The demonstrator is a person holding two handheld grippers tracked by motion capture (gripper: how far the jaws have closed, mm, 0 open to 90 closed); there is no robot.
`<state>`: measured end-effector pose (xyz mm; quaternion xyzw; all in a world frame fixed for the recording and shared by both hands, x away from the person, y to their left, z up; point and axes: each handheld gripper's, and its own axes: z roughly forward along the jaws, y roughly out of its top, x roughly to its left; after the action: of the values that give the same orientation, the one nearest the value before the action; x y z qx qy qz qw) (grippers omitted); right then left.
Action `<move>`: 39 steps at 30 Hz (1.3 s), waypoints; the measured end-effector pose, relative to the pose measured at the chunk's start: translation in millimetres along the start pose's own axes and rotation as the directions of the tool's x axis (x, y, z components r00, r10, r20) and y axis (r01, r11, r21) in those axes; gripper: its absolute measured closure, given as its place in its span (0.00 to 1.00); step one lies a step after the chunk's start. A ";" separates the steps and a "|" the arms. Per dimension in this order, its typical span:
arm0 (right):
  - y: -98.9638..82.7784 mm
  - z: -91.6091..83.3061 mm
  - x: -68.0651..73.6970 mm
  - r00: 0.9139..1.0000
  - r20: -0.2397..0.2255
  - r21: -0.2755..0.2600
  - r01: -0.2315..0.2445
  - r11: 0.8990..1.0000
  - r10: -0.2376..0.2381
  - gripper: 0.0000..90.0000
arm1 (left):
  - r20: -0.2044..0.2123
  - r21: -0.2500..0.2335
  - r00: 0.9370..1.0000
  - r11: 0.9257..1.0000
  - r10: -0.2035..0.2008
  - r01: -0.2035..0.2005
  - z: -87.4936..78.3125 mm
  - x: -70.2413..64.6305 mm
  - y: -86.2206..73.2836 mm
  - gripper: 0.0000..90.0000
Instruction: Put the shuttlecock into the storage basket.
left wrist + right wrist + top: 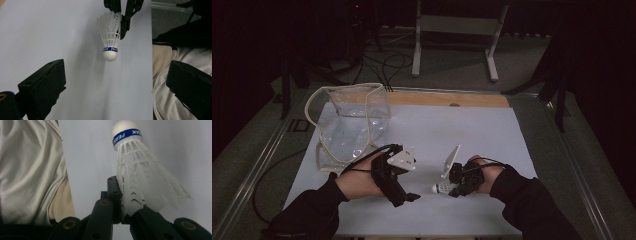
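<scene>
**Right tool pinches a shuttlecock while the left tool faces it with jaws wide**

The right tool sits at about 5 o'clock on the white counter, held in the person's right hand. Its jaws are closed tight on the skirt of a white plastic shuttlecock. In the right gripper view the shuttlecock rises from between the jaws with its feathered rim caught at the bottom and its rounded cork tip, ringed by a blue band with white lettering, pointing up toward 12 o'clock. In the high view the cork end points toward 9 o'clock, toward the other hand, low over the counter sheet.

The left tool is held in the left hand at about 7 o'clock on the counter, just beside the right one. Its jaws stand wide apart with nothing between them. In the left gripper view the two black jaws rise at the lower left and lower right corners, and the shuttlecock hangs ahead of them at 12 o'clock, cork down, with the right tool gripping its skirt from above. The shuttlecock is apart from the left jaws.

A clear plastic bag with a white rim stands open at about 10 o'clock on the counter, well apart from the shuttlecock. A strip of bare wood edges the counter at 12 o'clock.
</scene>
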<state>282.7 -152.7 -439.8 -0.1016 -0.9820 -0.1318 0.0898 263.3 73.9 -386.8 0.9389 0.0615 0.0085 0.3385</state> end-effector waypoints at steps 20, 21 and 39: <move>0.6 0.4 1.8 1.000 -0.013 -0.033 0.004 0.999 -0.004 1.00 | 0.055 0.028 0.998 0.999 -0.021 0.020 39.6 3.2 5.3 0.24; 0.7 0.3 2.3 1.000 -0.010 -0.033 0.010 0.999 -0.010 1.00 | 0.058 0.030 0.998 0.999 -0.018 0.016 41.5 3.1 5.3 0.29; 1.6 -2.0 4.3 1.000 -0.013 -0.057 0.018 0.998 -0.019 1.00 | 0.057 0.079 0.998 0.997 -0.005 0.000 72.4 4.2 2.0 0.53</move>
<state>279.3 -151.0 -436.6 -0.0943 -0.9780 -0.1612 0.0924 271.8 26.9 -441.4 0.9513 0.0531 -0.0212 0.3029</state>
